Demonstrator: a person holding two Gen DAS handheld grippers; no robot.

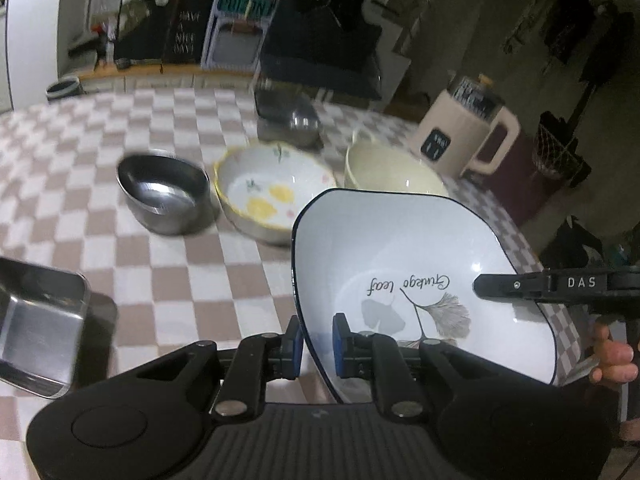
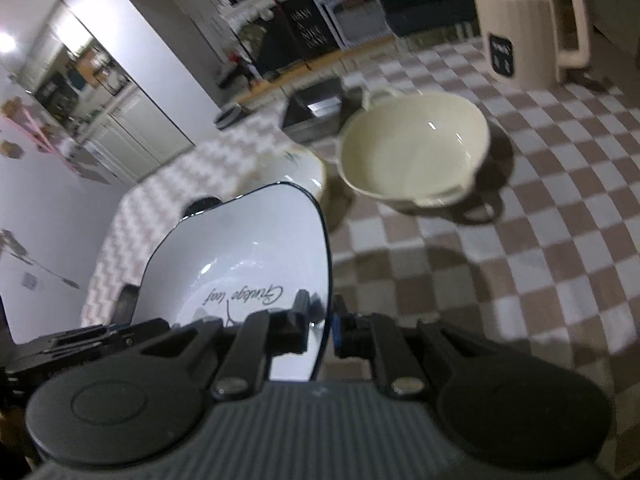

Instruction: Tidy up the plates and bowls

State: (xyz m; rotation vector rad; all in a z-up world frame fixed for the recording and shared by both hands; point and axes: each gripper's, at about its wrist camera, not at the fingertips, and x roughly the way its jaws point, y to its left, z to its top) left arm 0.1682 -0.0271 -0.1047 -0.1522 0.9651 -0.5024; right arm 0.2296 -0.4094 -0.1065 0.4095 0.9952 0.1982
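left wrist view: the left hand-held gripper [image 1: 316, 346] is clamped on the near-left rim of the white plate [image 1: 400, 264], one blue pad on each side of its dark edge. the plate, printed with a leaf and script, is tilted above the checkered desk [image 1: 192, 280]. at the plate's right edge the right hand-held gripper [image 1: 500, 286] reaches in, a person's fingers [image 1: 612, 356] below it. beyond the plate, left to right, sit a steel bowl [image 1: 164, 194], a flowered bowl [image 1: 272, 190] and a cream bowl [image 1: 392, 172], the last two just beside each other. a steel tray [image 1: 36, 320] lies at the near left, a steel box [image 1: 288, 120] farther back, a cream jug [image 1: 460, 132] at the far right.

right wrist view: the right hand-held gripper [image 2: 322, 330] is clamped on the plate's [image 2: 248, 248] right rim. the cream bowl [image 2: 412, 152] stands on the desk [image 2: 520, 240] past it.
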